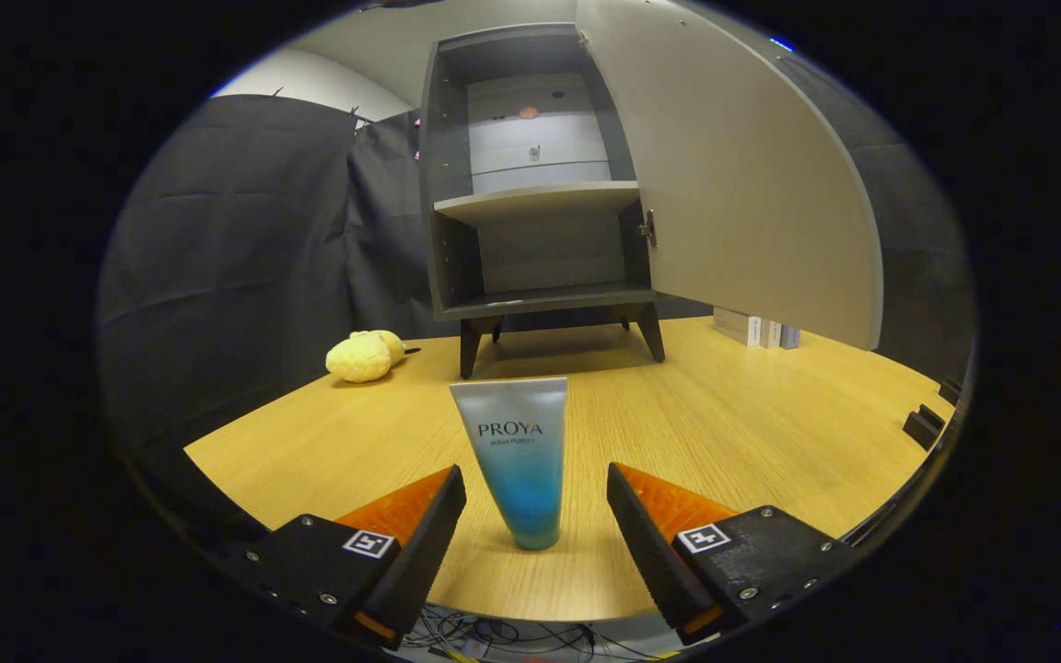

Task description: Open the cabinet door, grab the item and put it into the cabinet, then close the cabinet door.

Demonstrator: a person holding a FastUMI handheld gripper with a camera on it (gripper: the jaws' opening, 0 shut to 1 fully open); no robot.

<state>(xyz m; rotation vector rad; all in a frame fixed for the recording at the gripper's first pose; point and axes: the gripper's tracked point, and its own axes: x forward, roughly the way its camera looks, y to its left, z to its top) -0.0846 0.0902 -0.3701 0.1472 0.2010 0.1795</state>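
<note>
Gripper view. The cabinet [530, 184] is standing at the far side of the table [724, 433] with its door [733, 175] swung wide to the right, so the opening step is judged complete. The tube [518, 458], the item to be stored, is standing on its cap near the table's front edge, between the two fingers and slightly ahead of their tips. The gripper [535, 506] is holding its fingers wide apart, gripping nothing; a clear gap is showing on each side of the tube.

The step in hand is judged to be the grasp. Three hazards are presenting themselves. First, the tube is balancing on a narrow cap while widening upward (a top-heavy stance), so one finger arriving before the other would likely be tipping it over. Second, its body looks soft and smooth; a light closure could be letting it slip, a hard one squeezing it out of shape. Third, the cabinet's two shelves [540, 198] are offering limited height, so an upright tube carried in too high may be striking a shelf edge. A yellow plush object [363, 356] and small boxes [756, 327] are lying well apart from the path.
</note>
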